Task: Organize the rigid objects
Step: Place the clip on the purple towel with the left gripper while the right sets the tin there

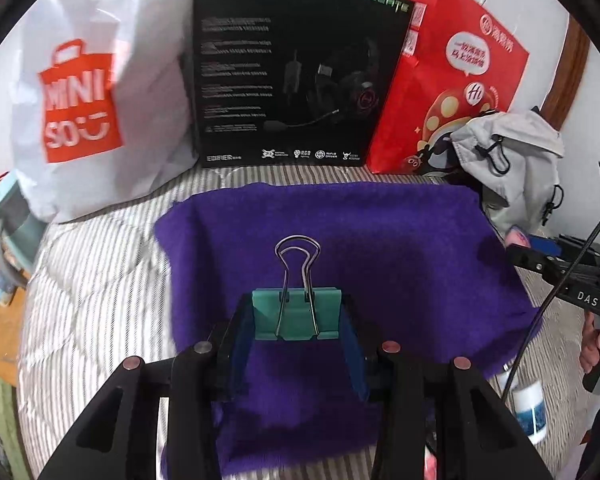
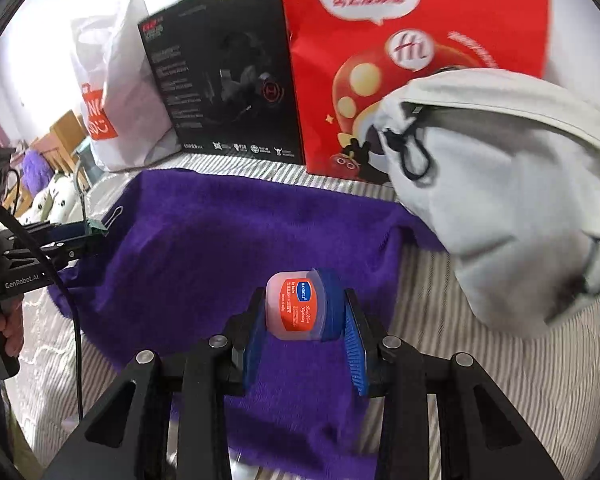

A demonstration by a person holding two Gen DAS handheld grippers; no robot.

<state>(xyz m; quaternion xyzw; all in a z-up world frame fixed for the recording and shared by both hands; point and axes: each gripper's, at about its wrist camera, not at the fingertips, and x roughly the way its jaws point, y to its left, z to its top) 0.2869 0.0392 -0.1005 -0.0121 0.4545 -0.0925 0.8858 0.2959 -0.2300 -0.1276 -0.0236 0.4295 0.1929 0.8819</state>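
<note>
Left gripper: jaws pinched onto a teal metal binder clip with its silver wire handles pointing forward, away from the tool. It is held above a purple fuzzy cloth spread directly beneath and ahead.

Right gripper: blue pads clamped on a small pink lip-balm jar with an orange label, lying on its side between them. A grey drawstring bag sits forward-right.
</note>
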